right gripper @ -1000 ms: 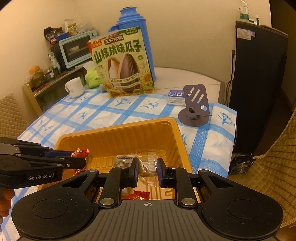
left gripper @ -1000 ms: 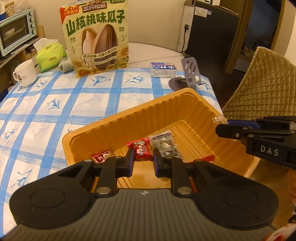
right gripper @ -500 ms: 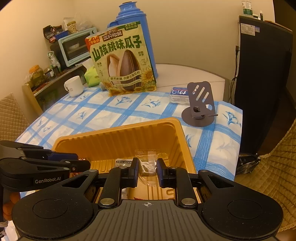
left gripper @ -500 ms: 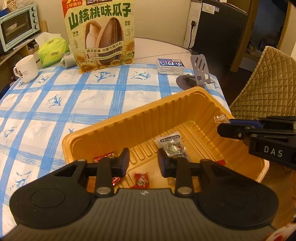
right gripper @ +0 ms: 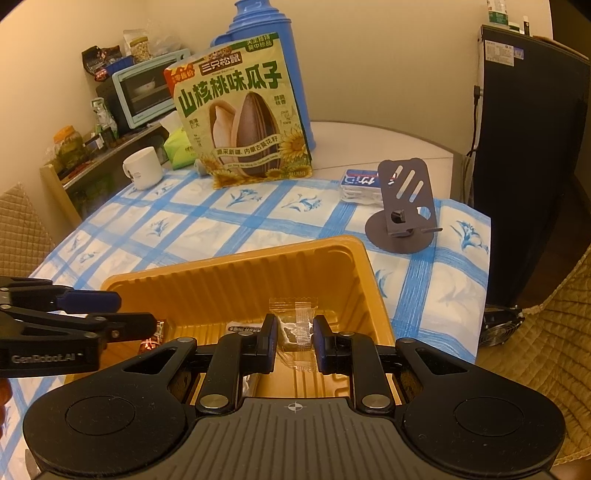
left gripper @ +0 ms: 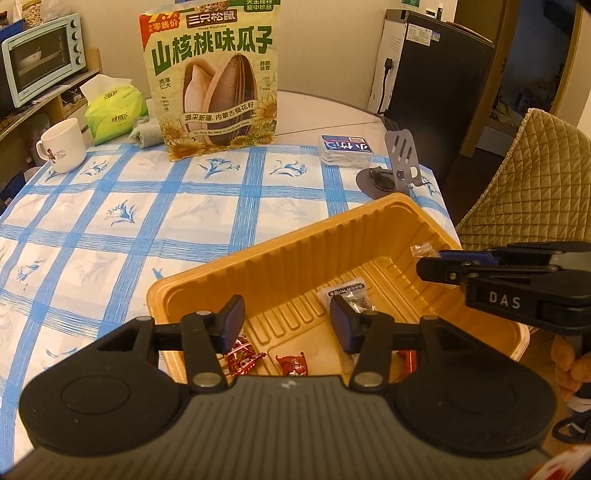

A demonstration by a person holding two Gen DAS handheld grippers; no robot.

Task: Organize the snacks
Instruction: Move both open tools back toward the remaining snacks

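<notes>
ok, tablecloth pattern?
White tablecloth with a blue grid of stripes and small blue flower sprigs in the squares; clearest in the left wrist view.

We see a cream wall [right gripper: 388, 55] in warm light, a blue-checked tablecloth [left gripper: 110, 221], a dark cabinet [right gripper: 528, 166], a quilted chair [left gripper: 524, 184] and a shelf [right gripper: 92, 162] bearing a toaster oven [left gripper: 40, 59].

— What couldn't you make out?
— The left gripper [left gripper: 287, 319] covered the near part of the orange tray [left gripper: 258, 254] — one red-wrapped candy [left gripper: 409, 356] showed only as a sliver behind a finger.
— And the other view?
— The clear-wrapped snack [right gripper: 295, 326] was hidden at both sides by the right gripper [right gripper: 294, 341]. The blue thermos [right gripper: 258, 22] was cut off by the frame's top.
</notes>
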